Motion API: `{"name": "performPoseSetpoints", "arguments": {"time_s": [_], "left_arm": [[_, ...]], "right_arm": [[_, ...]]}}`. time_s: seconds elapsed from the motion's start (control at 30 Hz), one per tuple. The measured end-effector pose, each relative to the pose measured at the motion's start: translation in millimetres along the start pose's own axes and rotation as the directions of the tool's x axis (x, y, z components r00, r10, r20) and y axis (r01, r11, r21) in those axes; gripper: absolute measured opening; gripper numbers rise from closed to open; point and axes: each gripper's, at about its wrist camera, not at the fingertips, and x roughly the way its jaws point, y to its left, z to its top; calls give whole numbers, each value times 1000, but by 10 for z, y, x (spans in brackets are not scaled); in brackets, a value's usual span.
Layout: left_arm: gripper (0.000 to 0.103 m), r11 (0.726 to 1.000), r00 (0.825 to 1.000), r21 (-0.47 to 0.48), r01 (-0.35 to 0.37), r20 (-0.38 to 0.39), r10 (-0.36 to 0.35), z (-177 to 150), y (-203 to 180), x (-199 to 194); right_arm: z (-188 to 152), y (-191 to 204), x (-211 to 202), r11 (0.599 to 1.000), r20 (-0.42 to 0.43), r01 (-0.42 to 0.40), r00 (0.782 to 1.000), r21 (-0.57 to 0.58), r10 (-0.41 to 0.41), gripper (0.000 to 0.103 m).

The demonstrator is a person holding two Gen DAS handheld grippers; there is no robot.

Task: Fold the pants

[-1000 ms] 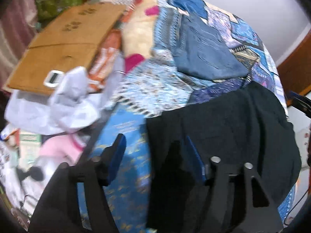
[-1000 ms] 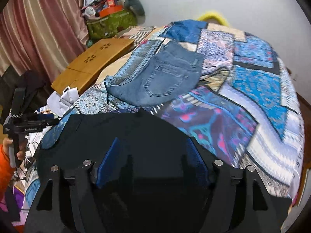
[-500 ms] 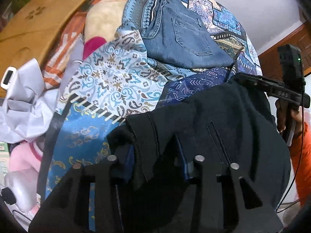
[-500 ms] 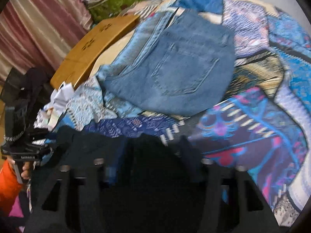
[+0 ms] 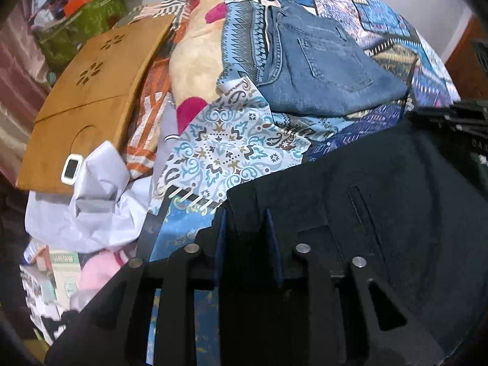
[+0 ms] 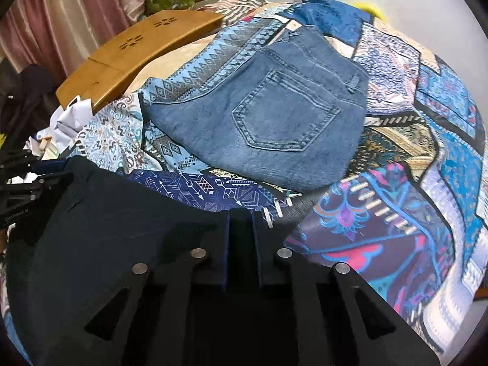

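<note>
Black pants (image 5: 381, 213) lie across the near part of a patchwork bedspread (image 5: 231, 152); they also show in the right wrist view (image 6: 122, 231). My left gripper (image 5: 245, 216) is shut on the pants' upper left corner. My right gripper (image 6: 241, 219) is shut on the pants' upper right corner. The left gripper's body shows at the far left of the right wrist view (image 6: 27, 183), and the right gripper's body at the right edge of the left wrist view (image 5: 451, 122).
Folded blue jeans (image 6: 274, 116) lie on the bedspread (image 6: 427, 122) just beyond the black pants. A wooden lap desk (image 5: 91, 91) leans at the left. White crumpled fabric (image 5: 91, 201) and clutter lie at the bed's left edge.
Both grippers went from open to shut on the pants' corners. The black cloth now lies flatter and spread between them.
</note>
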Motion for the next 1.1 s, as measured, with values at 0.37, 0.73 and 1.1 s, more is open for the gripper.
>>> {"name": "performPoseSetpoints", "arguments": {"time_s": [0.37,0.73,1.1], "left_arm": [[76,990,994,-104,98,-40,-103,-681,173,-566],[39,943,972,-278,184,-90,-217,-1075,65,-475],[24,994,996,-111,-5,93,15,-984,-88,-1032]], "right_arm": [[-653,35,-1236,998,197,50,979,22,-54,63],[-1641,104,-1436,991,205,59,975,117,-82,65],[-2173,-129,-1250,953,192,-30,981,303,-30,69]]}}
